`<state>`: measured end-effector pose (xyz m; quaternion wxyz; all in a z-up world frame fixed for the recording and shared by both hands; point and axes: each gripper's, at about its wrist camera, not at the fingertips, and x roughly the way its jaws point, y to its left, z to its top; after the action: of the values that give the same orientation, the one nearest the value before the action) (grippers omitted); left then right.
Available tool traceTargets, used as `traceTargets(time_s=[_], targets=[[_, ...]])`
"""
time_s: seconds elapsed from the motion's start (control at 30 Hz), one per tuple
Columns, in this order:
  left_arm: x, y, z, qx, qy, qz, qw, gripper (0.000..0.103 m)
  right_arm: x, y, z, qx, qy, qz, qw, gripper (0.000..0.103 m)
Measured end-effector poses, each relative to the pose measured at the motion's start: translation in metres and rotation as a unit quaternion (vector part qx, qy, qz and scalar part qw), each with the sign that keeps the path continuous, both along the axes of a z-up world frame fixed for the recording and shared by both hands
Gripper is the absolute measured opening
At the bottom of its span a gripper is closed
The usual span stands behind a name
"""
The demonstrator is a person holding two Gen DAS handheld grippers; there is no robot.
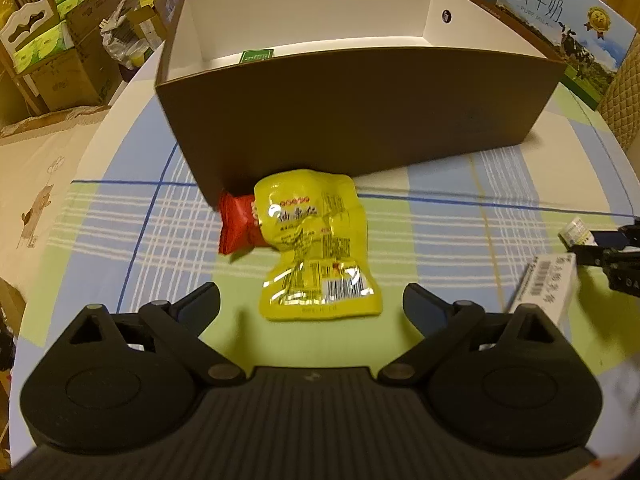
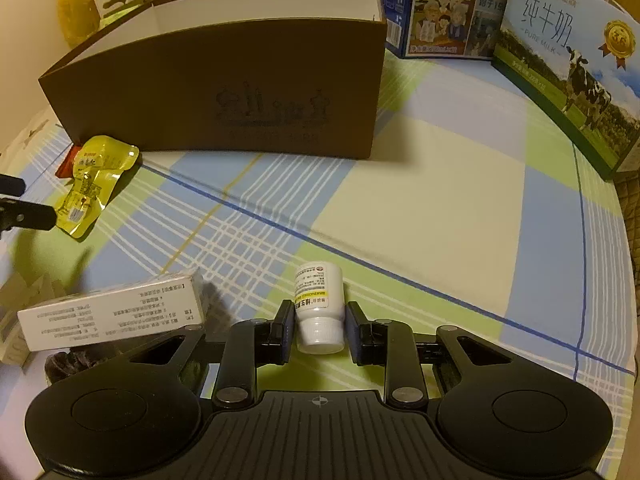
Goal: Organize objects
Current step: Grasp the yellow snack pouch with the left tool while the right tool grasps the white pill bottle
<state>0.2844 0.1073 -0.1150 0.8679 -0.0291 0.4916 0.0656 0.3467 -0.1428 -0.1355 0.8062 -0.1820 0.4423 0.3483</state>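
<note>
A yellow snack packet (image 1: 316, 248) lies flat on the checked tablecloth, partly over a red packet (image 1: 236, 224), both against the brown open box (image 1: 360, 120). My left gripper (image 1: 312, 304) is open, its fingers wide on either side of the packet's near end and not touching it. In the right wrist view a small white pill bottle (image 2: 320, 300) lies on the cloth with its cap toward the camera. My right gripper (image 2: 320, 328) is shut on it, pads pressing both sides near the cap. The box (image 2: 224, 92) stands beyond, to the left.
A long white medicine carton (image 2: 112, 316) lies just left of my right gripper. Milk cartons (image 2: 560, 60) stand along the table's far right edge. A green item (image 1: 258, 57) rests inside the box. Cardboard boxes (image 1: 60, 60) are stacked off the table's left.
</note>
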Motion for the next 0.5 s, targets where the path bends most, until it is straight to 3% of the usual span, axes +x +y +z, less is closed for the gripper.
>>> traceTargets(time_s=[0.5], targets=[[0.048, 0.005, -0.031, -0.006, 0.014, 0.056, 0.9983, 0.092, 0.009, -0.013, 0.002, 0.014, 0.007, -0.044, 0.999, 0.024]])
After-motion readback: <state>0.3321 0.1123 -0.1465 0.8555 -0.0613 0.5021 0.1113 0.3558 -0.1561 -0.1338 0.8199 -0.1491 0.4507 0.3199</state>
